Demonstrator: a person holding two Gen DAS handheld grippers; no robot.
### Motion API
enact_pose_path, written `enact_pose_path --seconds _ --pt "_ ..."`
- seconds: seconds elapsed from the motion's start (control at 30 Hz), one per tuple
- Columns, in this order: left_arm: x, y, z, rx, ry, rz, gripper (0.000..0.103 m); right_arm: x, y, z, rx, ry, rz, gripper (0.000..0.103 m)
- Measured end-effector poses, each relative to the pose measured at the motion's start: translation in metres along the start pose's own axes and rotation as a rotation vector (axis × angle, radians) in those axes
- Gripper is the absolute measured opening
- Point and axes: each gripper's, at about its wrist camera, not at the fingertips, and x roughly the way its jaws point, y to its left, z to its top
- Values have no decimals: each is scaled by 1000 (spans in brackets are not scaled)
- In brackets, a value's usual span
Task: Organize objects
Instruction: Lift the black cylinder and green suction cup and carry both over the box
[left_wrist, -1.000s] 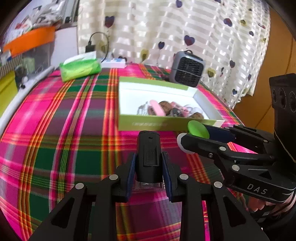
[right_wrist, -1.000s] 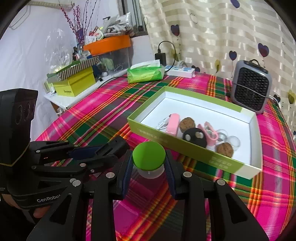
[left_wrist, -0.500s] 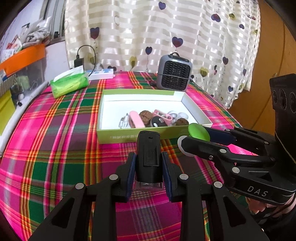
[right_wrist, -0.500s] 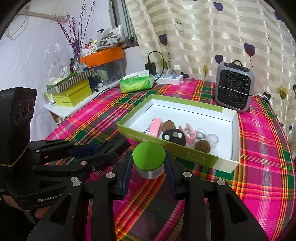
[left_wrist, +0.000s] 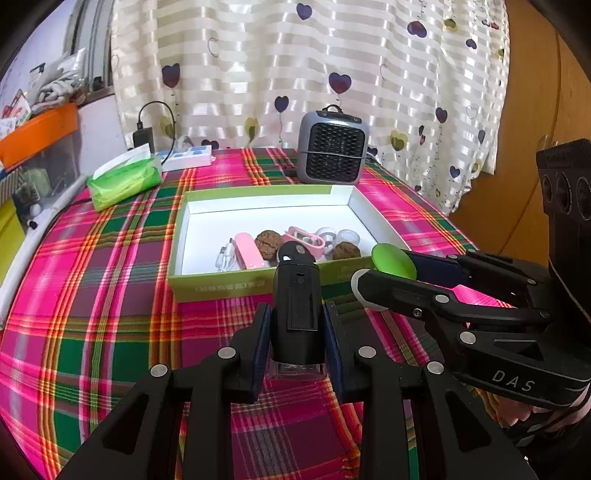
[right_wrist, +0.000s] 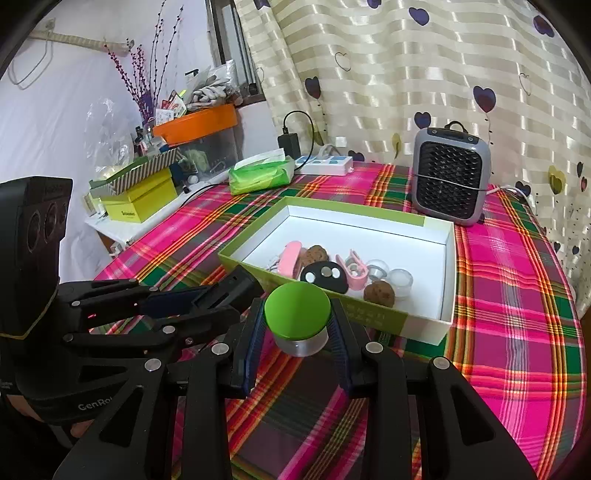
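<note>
lettering "das" on right tongs (left_wrist: 384, 273), "genrob" on left tongs (right_wrist: 236, 291). left tongs clamp black device (left_wrist: 296, 314); right tongs clamp green-lidded jar (right_wrist: 297, 317), both above counter (right_wrist: 517, 332) before green box (right_wrist: 424, 221).

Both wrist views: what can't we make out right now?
- Black device in the left gripper: its lower end sits behind the pads in the left wrist view; type unclear.
- Green-lidded jar in the right gripper: contents not visible; the lid and pads cover it.
- Green box: front-wall print too small to read.
- White cable in the box: partly behind the pink case.
</note>
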Motion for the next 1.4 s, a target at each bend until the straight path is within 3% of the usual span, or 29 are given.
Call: enact_pose_path --seconds 1.03,1.4 --pt "12 6 25 -1 -29 16 26 4 -26 18 -2 -9 -55 35" --pt "33 11 44 5 -17 31 26 12 -49 31 14 -9 -88 35"
